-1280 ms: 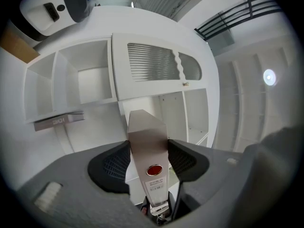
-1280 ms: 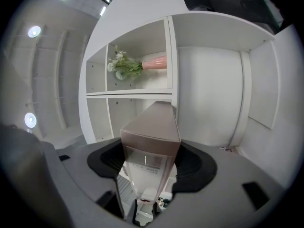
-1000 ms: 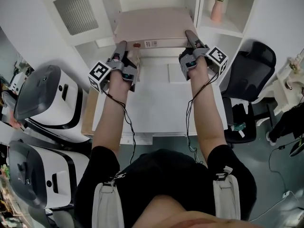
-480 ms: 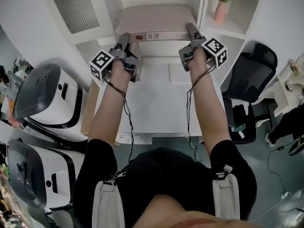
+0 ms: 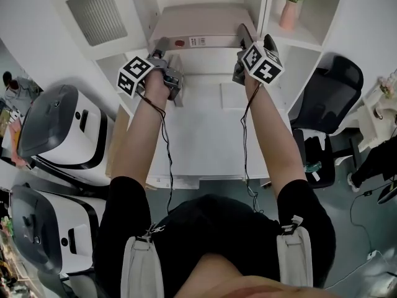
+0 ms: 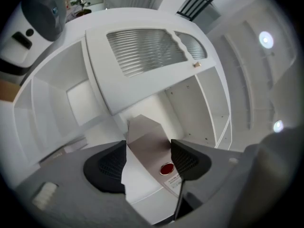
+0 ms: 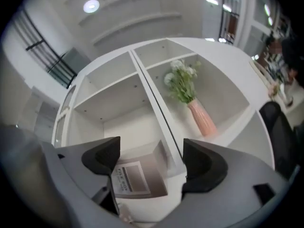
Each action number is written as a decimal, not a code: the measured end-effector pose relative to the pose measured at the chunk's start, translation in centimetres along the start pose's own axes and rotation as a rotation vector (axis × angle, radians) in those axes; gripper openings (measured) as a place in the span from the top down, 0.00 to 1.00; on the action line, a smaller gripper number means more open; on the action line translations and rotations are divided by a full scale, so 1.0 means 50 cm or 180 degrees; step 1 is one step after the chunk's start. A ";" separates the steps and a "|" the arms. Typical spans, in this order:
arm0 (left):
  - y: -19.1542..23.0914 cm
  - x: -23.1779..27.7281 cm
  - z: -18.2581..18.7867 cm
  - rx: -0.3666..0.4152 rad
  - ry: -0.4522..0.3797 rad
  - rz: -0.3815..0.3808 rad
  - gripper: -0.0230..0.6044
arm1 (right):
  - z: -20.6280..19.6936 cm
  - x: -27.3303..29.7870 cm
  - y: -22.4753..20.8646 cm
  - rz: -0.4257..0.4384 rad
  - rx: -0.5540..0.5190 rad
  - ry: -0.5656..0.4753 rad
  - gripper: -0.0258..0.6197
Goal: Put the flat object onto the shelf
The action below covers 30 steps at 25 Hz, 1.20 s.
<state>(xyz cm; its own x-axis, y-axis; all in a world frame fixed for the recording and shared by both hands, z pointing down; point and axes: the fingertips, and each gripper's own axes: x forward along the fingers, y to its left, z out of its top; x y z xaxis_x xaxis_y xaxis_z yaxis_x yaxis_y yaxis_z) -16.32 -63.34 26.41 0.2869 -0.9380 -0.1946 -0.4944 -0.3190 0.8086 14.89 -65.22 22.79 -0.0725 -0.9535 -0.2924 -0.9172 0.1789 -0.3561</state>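
**A:** How far along is this looking?

**B:** Nearly done, I'd judge. The flat box [image 5: 198,23] is lying in the middle compartment of the shelf [image 5: 254,2], at the top centre of the frame, with its labelled spine facing out. Most of it is sitting inside, and only the front edge is showing at the opening.

**A:** Are the grippers holding it?

**B:** The left gripper [image 5: 160,47] is clamping the front left corner, with the box filling the gap between its jaws. The right gripper [image 5: 244,35] is looking released. Its jaws are standing apart, the box lying near one and bare shelf showing beside the other.

**A:** So what is remaining?

**B:** Probably letting go on the left and drawing both grippers back over the bench [image 5: 205,135].

**A:** Any tight spots?

**B:** The compartment walls are sitting just beside the box on both sides, so the grippers are working with little side room. The pink vase [image 5: 286,12] is standing in the next compartment to the right, behind a divider. Straight back toward the bottom of the frame, the room is looking open.
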 end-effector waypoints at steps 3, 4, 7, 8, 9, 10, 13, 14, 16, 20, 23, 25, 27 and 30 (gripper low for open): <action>-0.008 0.013 0.024 0.0684 -0.0088 0.0149 0.49 | 0.021 0.008 0.017 0.0007 -0.0617 -0.0241 0.34; -0.012 0.017 0.030 0.0892 -0.0108 0.0189 0.49 | 0.025 0.012 0.021 0.0015 -0.0741 -0.0290 0.34; -0.019 0.035 0.037 0.1335 -0.0129 0.0273 0.49 | 0.034 0.028 0.024 -0.0004 -0.1069 -0.0359 0.34; -0.020 0.041 0.039 0.1485 -0.0135 0.0306 0.49 | 0.036 0.033 0.027 -0.0012 -0.1180 -0.0377 0.34; -0.020 0.046 0.041 0.1653 -0.0144 0.0348 0.49 | 0.038 0.037 0.030 -0.0013 -0.1286 -0.0399 0.34; -0.021 0.051 0.043 0.1833 -0.0152 0.0397 0.49 | 0.040 0.041 0.033 -0.0012 -0.1385 -0.0421 0.34; -0.016 0.070 0.041 0.2351 -0.0105 0.0564 0.49 | 0.040 0.061 0.031 -0.0043 -0.1600 -0.0426 0.35; -0.010 0.078 0.038 0.2501 -0.0060 0.0620 0.49 | 0.038 0.070 0.027 -0.0068 -0.1653 -0.0398 0.35; 0.007 0.095 0.031 0.2734 0.0039 0.0714 0.49 | 0.028 0.087 0.020 -0.0110 -0.1763 -0.0318 0.35; 0.027 0.113 0.030 0.2851 0.0055 0.0819 0.49 | 0.020 0.098 0.021 -0.0094 -0.1886 -0.0307 0.35; 0.028 0.123 0.037 0.2886 0.0046 0.0853 0.49 | 0.021 0.100 0.026 -0.0090 -0.1841 -0.0315 0.35; 0.028 0.126 0.038 0.2960 0.0071 0.0880 0.49 | 0.017 0.100 0.025 -0.0102 -0.1772 -0.0280 0.35; 0.025 0.123 0.039 0.3034 0.0087 0.0898 0.50 | 0.015 0.098 0.023 -0.0106 -0.1711 -0.0222 0.35; 0.019 0.105 0.044 0.2971 0.0087 0.0870 0.51 | 0.014 0.082 0.022 -0.0063 -0.1589 -0.0123 0.35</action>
<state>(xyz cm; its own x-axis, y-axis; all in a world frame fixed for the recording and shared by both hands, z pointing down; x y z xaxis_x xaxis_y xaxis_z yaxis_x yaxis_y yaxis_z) -17.07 -68.88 24.95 0.0787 -0.9960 -0.0431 -0.9951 -0.0811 0.0562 13.87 -68.77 20.58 -0.0473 -0.9442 -0.3258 -0.9945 0.0141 0.1034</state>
